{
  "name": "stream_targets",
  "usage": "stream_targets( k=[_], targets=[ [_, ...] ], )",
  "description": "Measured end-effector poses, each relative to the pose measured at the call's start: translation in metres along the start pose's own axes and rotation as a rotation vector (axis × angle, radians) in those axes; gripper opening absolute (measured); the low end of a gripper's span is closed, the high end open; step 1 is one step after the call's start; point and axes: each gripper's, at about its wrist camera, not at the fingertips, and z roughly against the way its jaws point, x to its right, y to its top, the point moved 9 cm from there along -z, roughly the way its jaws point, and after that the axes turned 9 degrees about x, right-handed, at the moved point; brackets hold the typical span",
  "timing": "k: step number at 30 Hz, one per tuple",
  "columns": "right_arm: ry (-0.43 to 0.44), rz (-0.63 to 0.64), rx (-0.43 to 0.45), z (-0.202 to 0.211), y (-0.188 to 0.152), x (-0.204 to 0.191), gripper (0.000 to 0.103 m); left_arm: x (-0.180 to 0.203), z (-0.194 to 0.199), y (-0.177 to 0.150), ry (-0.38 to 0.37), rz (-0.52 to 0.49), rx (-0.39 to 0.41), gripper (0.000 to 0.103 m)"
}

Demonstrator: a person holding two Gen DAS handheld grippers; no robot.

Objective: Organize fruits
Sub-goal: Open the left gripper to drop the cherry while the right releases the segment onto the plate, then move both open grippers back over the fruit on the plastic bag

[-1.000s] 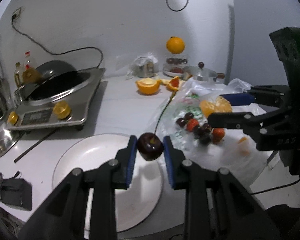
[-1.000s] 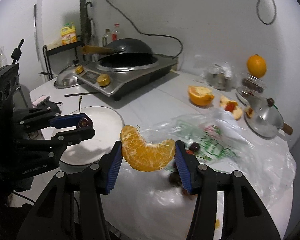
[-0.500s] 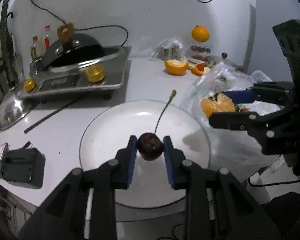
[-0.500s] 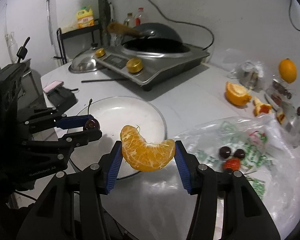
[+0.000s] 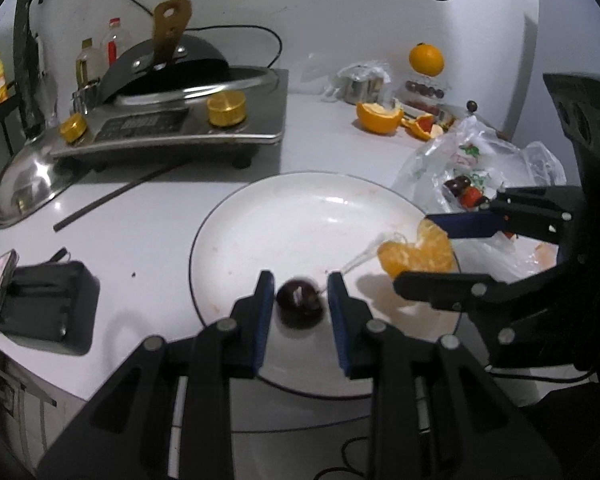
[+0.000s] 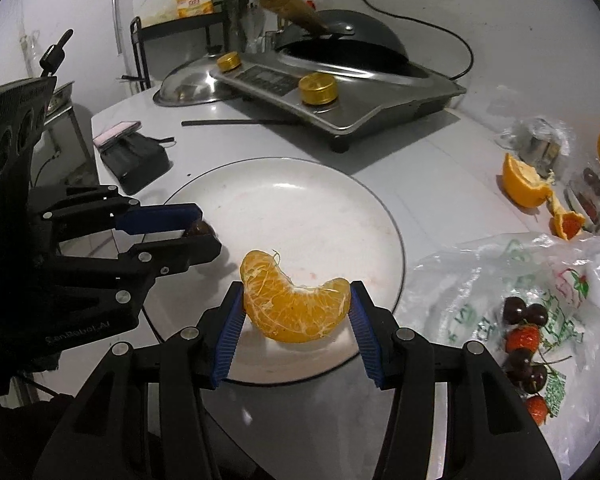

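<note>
A dark cherry (image 5: 299, 307) lies on the white plate (image 5: 300, 216) between the fingers of my left gripper (image 5: 300, 312), which is open with gaps on both sides of the fruit. My right gripper (image 6: 296, 320) is shut on a peeled orange piece (image 6: 294, 307) and holds it low over the plate's near rim (image 6: 380, 208). In the left wrist view the orange piece (image 5: 418, 254) hangs at the plate's right edge. In the right wrist view the cherry (image 6: 199, 229) shows between the left fingers.
A clear plastic bag (image 6: 540, 280) with cherries and strawberries (image 6: 526, 336) lies right of the plate. A metal cooker with a black wok (image 5: 172, 120) stands behind, with a steel lid (image 5: 24, 184) and a black box (image 5: 48, 304) to the left. Orange peels (image 5: 380, 116) lie at the back.
Both grippers moved down over the plate. My left gripper opened and the cherry came to rest on the plate. The right gripper still holds the orange piece.
</note>
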Motion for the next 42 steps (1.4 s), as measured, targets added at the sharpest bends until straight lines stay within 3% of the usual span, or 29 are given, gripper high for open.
stream_targets(
  k=[8,15,17,19,30,42],
  targets=[
    [0.021,-0.003,-0.020,-0.006,-0.003,-0.007,0.055,-0.006,0.007,-0.002,0.020,0.021,0.010,0.053],
    [0.017,-0.029,-0.011,-0.003,-0.002,0.000,0.057,-0.007,0.013,0.002,0.026,0.040,0.023,0.056],
    [0.026,-0.039,-0.003,0.000,-0.001,0.000,0.059,-0.006,0.015,0.004,0.028,0.045,0.035,0.069],
    [0.024,-0.049,0.003,0.002,0.000,0.004,0.061,-0.006,0.016,0.007,0.032,0.061,0.041,0.073],
    [0.005,-0.075,0.059,0.028,0.000,0.020,0.062,0.015,0.021,0.014,0.035,0.034,0.049,0.073],
    [-0.068,-0.120,0.105,0.069,-0.017,0.063,0.062,0.059,0.020,0.023,0.011,-0.015,0.060,0.073]
  ],
)
